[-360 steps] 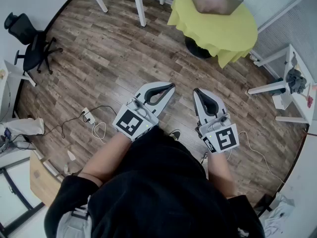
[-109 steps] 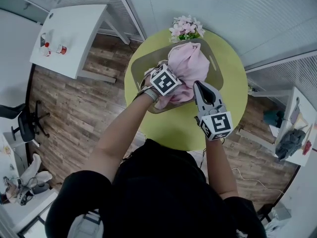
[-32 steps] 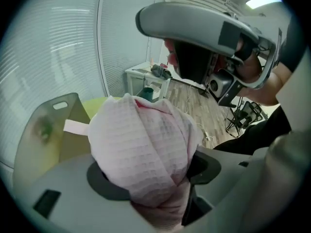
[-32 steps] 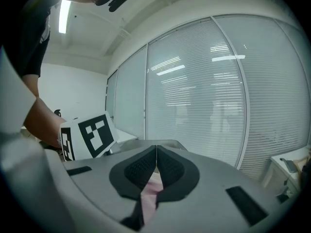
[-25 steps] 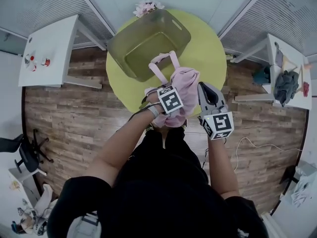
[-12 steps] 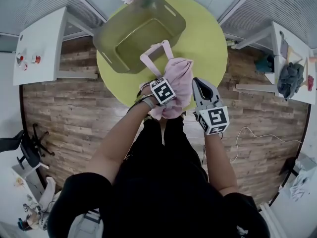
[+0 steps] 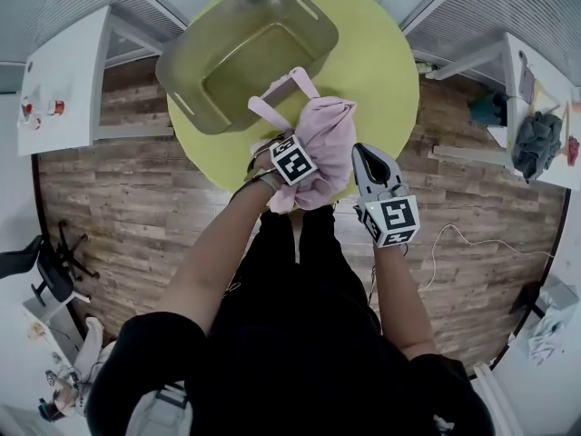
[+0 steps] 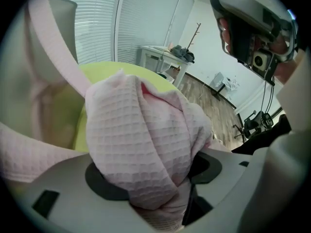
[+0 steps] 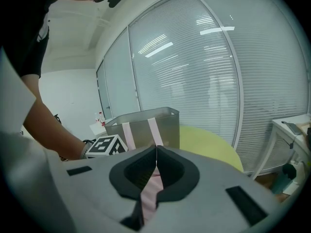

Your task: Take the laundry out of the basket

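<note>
Yellow-green round table (image 7: pixel 386 57) is carrying the grey basket (image 7: pixel 186 107). Pink laundry (image 7: pixel 329 139) is hanging over the table's near edge, strap trailing onto the basket rim, with the left gripper (image 8: pixel 153 174) clamping it. Right gripper (image 9: pixel 156 149) is hovering pinched closed just beside.

1. Our left gripper (image 8: pixel 155 178) clamps a bunched pink waffle-weave cloth (image 8: pixel 141 135), with both pads pressed into it.
2. Left of the cloth, a pink strap (image 8: pixel 51 47) runs upward.
3. Behind the cloth lies the yellow-green counter (image 8: pixel 104 72).
4. Above and right of the cloth, we see the right gripper (image 8: pixel 226 11).
</note>
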A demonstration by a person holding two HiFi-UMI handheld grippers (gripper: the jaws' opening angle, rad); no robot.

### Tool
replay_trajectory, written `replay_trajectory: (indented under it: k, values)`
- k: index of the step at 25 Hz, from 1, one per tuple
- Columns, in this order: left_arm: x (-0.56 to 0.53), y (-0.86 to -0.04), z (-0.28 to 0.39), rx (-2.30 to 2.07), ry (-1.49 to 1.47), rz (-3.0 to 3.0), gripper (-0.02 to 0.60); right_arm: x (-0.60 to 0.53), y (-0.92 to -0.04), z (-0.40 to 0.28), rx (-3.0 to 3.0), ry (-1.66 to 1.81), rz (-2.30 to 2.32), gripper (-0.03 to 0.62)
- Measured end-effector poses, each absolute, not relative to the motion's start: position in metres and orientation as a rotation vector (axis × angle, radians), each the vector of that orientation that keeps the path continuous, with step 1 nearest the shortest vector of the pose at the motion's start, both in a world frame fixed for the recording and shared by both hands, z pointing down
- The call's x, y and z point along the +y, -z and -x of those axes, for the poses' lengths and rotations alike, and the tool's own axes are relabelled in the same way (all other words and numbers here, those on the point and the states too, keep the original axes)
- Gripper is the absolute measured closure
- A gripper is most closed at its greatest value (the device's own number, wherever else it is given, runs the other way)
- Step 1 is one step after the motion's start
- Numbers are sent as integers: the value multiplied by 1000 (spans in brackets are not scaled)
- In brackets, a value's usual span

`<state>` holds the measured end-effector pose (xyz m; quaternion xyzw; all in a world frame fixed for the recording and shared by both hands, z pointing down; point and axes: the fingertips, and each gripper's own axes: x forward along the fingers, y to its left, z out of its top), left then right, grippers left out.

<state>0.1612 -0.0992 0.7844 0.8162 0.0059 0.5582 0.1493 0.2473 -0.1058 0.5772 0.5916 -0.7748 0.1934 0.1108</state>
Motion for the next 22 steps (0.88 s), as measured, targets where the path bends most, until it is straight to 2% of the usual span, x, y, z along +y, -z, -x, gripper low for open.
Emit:
replay_trajectory:
  k: [5,11,22]
  values:
    - [-102,-792,-163,1,-1600,-2356,245,-108,-581,-248,-2273,-571,-1723,569]
    - [-104,-788,-163,-59,-1573,-2388,210,-106,-580,-247,-2278,-571,-1705,569]
    - [-112,-731,-148,-138,-1461,-2498,196,-107,-556,-229,-2333,-514,-1675,569]
